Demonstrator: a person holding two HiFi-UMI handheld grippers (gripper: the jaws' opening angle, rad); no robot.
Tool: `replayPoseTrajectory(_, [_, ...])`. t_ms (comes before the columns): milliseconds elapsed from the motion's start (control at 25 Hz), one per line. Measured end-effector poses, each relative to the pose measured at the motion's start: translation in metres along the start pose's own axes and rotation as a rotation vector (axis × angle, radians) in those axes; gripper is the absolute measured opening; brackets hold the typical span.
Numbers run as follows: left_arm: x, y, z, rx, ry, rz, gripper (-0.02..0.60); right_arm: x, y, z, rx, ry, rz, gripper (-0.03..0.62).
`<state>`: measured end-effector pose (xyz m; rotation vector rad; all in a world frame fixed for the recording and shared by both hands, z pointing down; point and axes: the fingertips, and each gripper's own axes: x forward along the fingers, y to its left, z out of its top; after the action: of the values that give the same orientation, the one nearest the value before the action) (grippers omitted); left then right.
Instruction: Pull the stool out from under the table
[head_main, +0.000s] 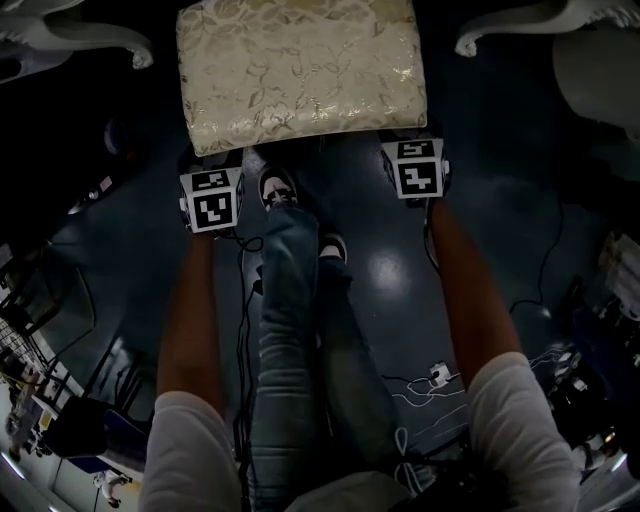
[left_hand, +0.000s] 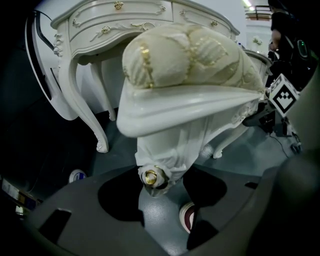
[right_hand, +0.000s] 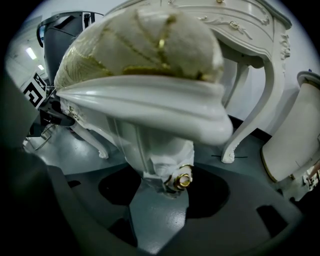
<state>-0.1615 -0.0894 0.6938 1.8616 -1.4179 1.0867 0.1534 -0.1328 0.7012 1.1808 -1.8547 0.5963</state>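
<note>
JAWS: left gripper (left_hand: 163, 181) and right gripper (right_hand: 166, 184) each clenched on a stool (left_hand: 190, 107) leg between them | HANDLING: likely rigid, heavyish, glossy-slick; cushion (head_main: 300, 70) soft, avoid.

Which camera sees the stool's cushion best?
The head view: nearly the whole cushion shows from above. The left gripper view and right gripper view each show only one corner from below, over a stool leg.

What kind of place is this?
Probably an indoor lab or studio rather than a home: a glossy painted floor, loose cables across it, and an ornate white table with a cushioned stool.
</note>
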Motion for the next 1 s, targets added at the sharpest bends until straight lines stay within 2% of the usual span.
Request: replayPoseTrajectory(1000, [-0.0017,-0.005,-0.0057,-0.022,0.017,-0.005,0.262,0.0031,-0.0014,0.0,-0.031,0.007,0.014,0.265])
